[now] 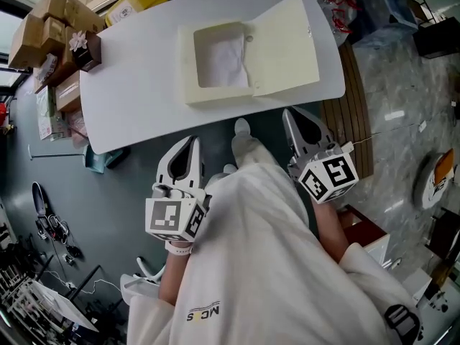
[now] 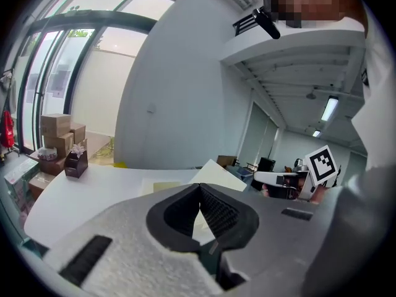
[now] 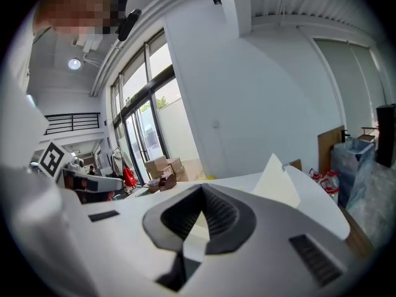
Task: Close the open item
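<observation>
While brown cartons (image 1: 50, 13) stand far left of the cream box (image 1: 187, 67), beyond the table end, a small dark holder (image 1: 86, 49) sits nearer to it on the white table (image 1: 136, 92). The box lies open in the middle of the table, with white paper (image 1: 228, 60) inside and its lid (image 1: 287, 42) swung out to its right side. Short of the box, off the table's near edge, the left gripper (image 1: 192, 144) has its jaws together on nothing, and the right gripper (image 1: 290, 117) has the same.

No legible text (shirt logo (image 1: 205, 311) unclear)
</observation>
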Action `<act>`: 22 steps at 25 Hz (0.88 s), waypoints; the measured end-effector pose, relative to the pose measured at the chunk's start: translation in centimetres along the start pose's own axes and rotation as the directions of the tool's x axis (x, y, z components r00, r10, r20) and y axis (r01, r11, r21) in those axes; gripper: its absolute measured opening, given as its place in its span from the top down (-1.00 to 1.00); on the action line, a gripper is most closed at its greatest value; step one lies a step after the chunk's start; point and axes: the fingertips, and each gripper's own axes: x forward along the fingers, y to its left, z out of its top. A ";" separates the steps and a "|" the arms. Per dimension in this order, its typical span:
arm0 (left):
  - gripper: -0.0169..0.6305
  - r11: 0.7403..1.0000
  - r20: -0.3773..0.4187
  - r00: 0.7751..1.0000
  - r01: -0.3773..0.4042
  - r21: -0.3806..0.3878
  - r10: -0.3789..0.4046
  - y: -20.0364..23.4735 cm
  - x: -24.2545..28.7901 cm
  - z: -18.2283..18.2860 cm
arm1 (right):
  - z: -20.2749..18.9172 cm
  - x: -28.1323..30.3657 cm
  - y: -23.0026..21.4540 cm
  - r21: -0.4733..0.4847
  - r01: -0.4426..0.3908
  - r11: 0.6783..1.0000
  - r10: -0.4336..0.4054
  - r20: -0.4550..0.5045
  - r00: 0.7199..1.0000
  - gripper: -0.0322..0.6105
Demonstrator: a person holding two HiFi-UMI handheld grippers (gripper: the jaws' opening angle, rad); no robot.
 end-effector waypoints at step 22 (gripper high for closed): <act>0.87 0.997 -0.052 0.996 -0.075 0.004 0.075 3.1 14.4 4.7 | 4.6 10.7 -9.9 -0.017 -0.021 1.000 0.021 0.015 1.000 0.86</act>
